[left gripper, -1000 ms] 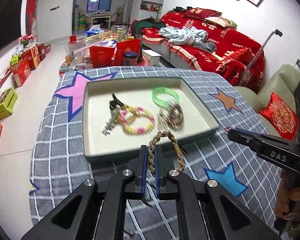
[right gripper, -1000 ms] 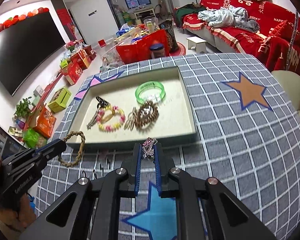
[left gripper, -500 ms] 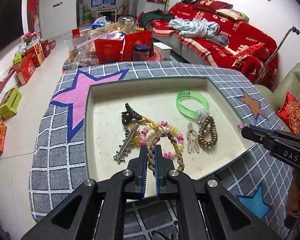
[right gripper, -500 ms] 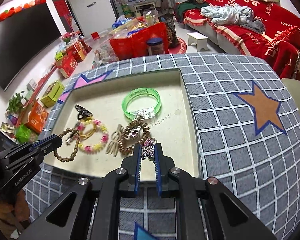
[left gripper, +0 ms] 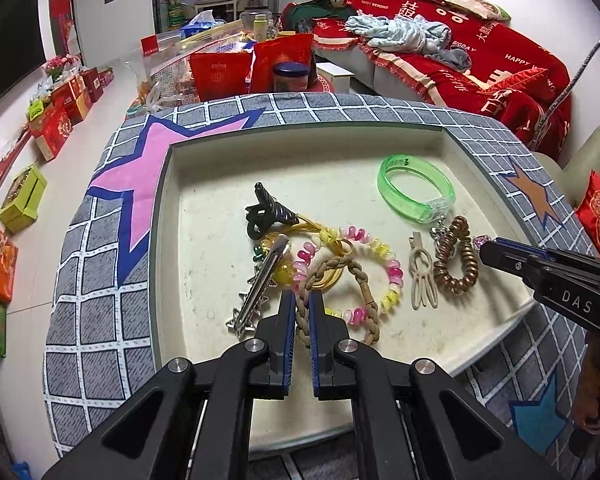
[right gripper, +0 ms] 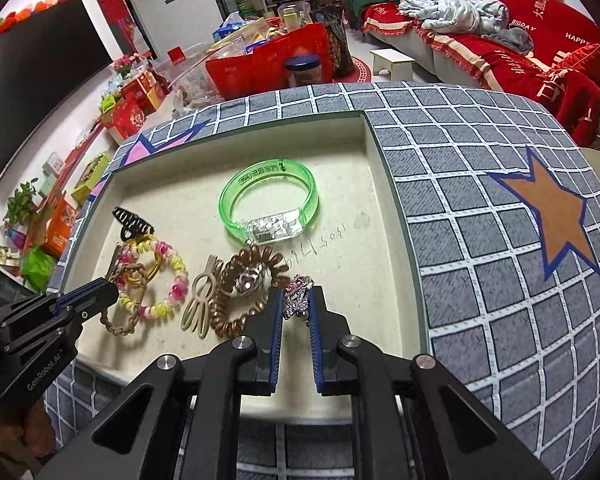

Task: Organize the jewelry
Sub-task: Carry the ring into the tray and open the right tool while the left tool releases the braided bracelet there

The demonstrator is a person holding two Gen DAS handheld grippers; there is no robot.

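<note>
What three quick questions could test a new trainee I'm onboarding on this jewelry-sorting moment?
1. True or false: the green bangle lies inside the tray.
2. Which gripper holds the braided rope bracelet? A left B right
3. Fill in: the right gripper pinches a pink-purple ____.

Key: 1 true; 2 A; 3 ring.

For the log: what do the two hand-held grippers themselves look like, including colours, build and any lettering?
Both are matte black with angular, cut-out linkage arms, silver pivot screws and blue pads lining the fingers. The left hand-held gripper carries white "GenRobot.AI" lettering on its side; the right hand-held gripper shows "DAS". No cables or sleeves are visible, only a bare hand beneath the right one.
</note>
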